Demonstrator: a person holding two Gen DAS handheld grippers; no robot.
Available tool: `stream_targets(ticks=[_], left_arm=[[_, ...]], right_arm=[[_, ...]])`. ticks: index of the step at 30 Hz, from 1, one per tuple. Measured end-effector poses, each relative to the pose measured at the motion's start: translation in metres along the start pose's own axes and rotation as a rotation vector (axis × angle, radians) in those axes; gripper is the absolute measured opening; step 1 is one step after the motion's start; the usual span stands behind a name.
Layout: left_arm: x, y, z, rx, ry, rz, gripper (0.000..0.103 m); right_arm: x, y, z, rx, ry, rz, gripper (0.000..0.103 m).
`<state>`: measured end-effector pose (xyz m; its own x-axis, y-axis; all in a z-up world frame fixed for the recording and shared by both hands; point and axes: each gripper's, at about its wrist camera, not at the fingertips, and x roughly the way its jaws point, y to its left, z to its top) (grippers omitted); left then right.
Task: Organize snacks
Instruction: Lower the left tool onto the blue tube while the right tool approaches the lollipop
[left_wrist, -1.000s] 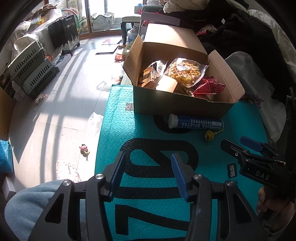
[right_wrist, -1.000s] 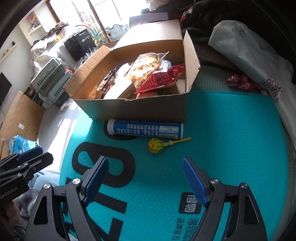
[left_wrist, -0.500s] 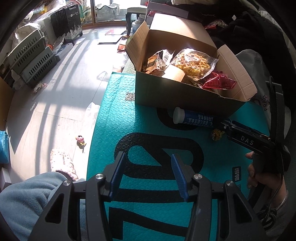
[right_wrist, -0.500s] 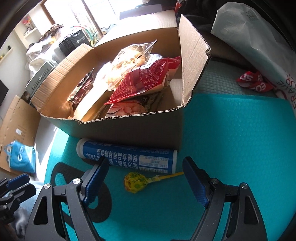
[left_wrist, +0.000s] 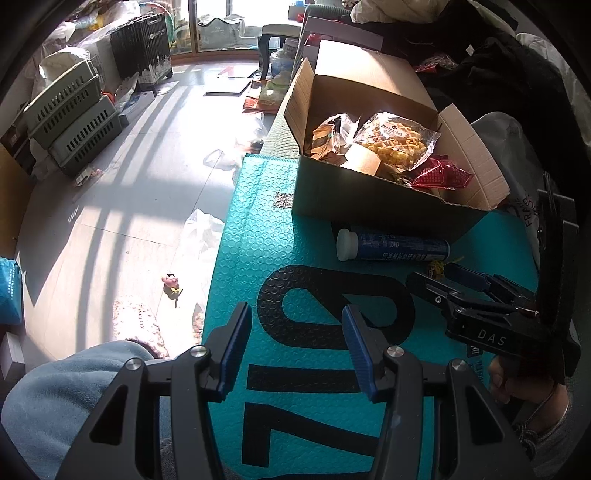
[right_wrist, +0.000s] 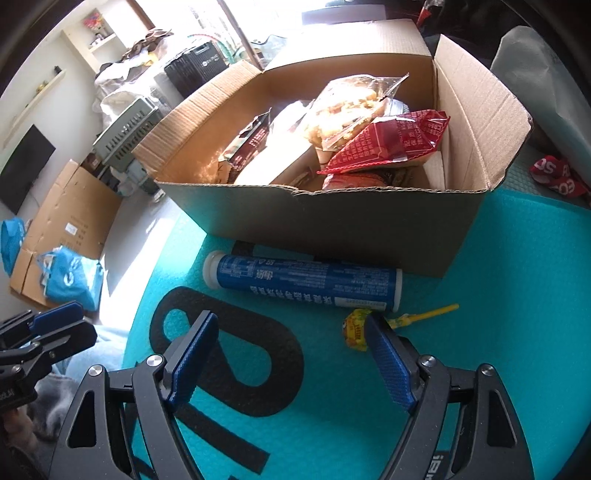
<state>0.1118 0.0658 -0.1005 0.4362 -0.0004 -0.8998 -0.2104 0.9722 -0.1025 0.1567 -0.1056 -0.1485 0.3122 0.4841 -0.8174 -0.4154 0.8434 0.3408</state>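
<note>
An open cardboard box (right_wrist: 332, 229) (left_wrist: 388, 206) stands on a teal mat (right_wrist: 517, 295) and holds several snack bags, among them a red bag (right_wrist: 388, 144) and a clear waffle bag (left_wrist: 399, 138). A blue tube (right_wrist: 306, 280) (left_wrist: 395, 249) with a white cap lies along the box front. A yellow lollipop (right_wrist: 356, 328) (left_wrist: 437, 267) lies just before it. My right gripper (right_wrist: 291, 332) (left_wrist: 443, 280) is open, low over the mat, its right fingertip right beside the lollipop head. My left gripper (left_wrist: 295, 347) (right_wrist: 55, 325) hangs open and empty over the mat's black numerals.
Green crates (left_wrist: 70, 118) and a black crate (left_wrist: 142, 51) stand across the sunlit floor. A small pink toy (left_wrist: 171, 282) lies by the mat edge. A white plastic bag (right_wrist: 535, 74) and a red packet (right_wrist: 557, 175) sit right of the box. A light-blue knee (left_wrist: 66, 398) is below left.
My right gripper has moved forward and down toward the tube and lollipop, so the lollipop now lies at its right fingertip. The left gripper has stayed nearly still.
</note>
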Motion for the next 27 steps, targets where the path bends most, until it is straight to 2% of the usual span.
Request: stream_targets(ticks=[3,7,15,18,27], left_arm=[[-0.003,0.008,-0.002,-0.013,-0.002,0.002,0.050],[-0.003,0.015,-0.004,-0.024,-0.001,0.011,0.050],[0.000,0.022,0.002,-0.048,-0.001,0.012,0.050],[0.004,0.020,0.006,-0.047,-0.003,0.009,0.050],[0.023,0.003,0.016,-0.001,0.016,-0.034,0.050]], right_arm=[[-0.001,0.017,-0.010,-0.033,0.020,0.014,0.082],[-0.004,0.034,-0.012,-0.106,0.014,-0.044,0.082],[0.008,0.041,0.013,-0.195,-0.002,-0.163,0.082],[0.013,0.034,0.017,-0.178,-0.005,-0.203,0.081],[0.004,-0.005,0.015,-0.069,-0.029,-0.247,0.081]])
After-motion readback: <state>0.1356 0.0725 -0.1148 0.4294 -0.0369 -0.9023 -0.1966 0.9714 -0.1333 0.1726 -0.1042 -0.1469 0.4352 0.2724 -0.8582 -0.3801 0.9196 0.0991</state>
